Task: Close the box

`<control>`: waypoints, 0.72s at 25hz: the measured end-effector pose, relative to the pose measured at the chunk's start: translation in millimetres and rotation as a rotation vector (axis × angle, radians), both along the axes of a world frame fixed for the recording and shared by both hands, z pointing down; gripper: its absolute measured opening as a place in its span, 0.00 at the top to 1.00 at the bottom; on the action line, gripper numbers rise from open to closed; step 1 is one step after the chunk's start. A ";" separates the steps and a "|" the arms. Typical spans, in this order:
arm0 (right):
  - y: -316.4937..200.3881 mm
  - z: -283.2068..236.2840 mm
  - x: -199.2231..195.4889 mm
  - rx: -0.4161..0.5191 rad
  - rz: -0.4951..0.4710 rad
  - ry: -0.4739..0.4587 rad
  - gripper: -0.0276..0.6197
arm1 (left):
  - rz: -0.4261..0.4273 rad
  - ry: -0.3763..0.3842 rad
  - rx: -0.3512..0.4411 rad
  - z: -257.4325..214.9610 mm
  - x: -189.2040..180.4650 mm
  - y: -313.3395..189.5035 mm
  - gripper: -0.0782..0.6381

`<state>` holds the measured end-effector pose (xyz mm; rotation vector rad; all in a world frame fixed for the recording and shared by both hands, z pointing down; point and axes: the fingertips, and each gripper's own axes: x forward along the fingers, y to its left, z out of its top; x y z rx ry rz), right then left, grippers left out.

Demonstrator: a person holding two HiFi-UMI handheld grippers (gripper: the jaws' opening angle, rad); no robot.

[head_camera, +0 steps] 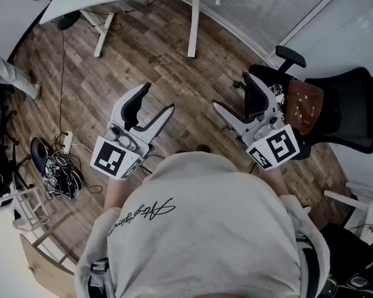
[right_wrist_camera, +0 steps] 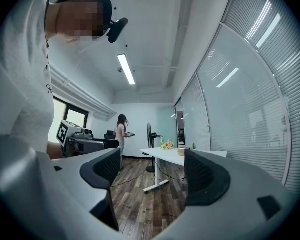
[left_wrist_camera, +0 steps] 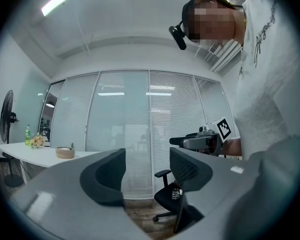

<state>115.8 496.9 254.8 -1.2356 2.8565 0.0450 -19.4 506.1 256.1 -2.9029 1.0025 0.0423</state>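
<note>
- left gripper (left_wrist_camera: 147, 173): jaws apart, medium gap, nothing between them. Only window blinds and an office chair (left_wrist_camera: 172, 200) show beyond.
- right gripper (right_wrist_camera: 152, 176): jaws wider, also empty. Wood floor (right_wrist_camera: 140, 209) and a white desk (right_wrist_camera: 176, 156) lie past them.
- Both are held level in front of the person's chest, well apart, above the floor.
- box: in no view, so its place can't be told.
- Handling (a guess): lid or flaps are probably light and bendy. Push near a free edge rather than pinch. Material unknown.
</note>
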 end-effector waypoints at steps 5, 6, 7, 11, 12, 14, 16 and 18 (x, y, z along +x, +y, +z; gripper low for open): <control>1.0 0.0 -12.4 -0.011 -0.007 -0.001 0.36 | -0.001 -0.012 0.025 -2.9 -11.1 1.2 0.52; 2.1 0.3 -15.1 -0.012 -0.008 0.001 0.36 | -0.001 -0.013 0.029 -3.6 -13.6 2.2 0.52; 3.4 0.8 -18.3 -0.012 -0.009 0.004 0.36 | -0.001 -0.013 0.032 -3.9 -16.4 3.2 0.52; 9.1 4.4 -32.0 -0.015 -0.004 0.004 0.36 | -0.004 -0.012 0.031 -0.1 -31.3 8.5 0.52; 11.6 5.7 -35.7 -0.017 -0.002 0.001 0.36 | -0.005 -0.013 0.027 2.0 -35.7 11.0 0.52; 18.2 9.1 -43.8 -0.022 -0.002 -0.001 0.36 | -0.008 -0.015 0.018 6.4 -44.8 17.0 0.52; 25.3 13.7 -52.3 -0.030 -0.004 0.008 0.36 | -0.002 -0.015 0.010 10.9 -52.7 23.9 0.52; 30.0 17.5 -59.4 -0.037 -0.006 0.021 0.36 | 0.002 -0.021 0.004 15.2 -60.8 28.9 0.52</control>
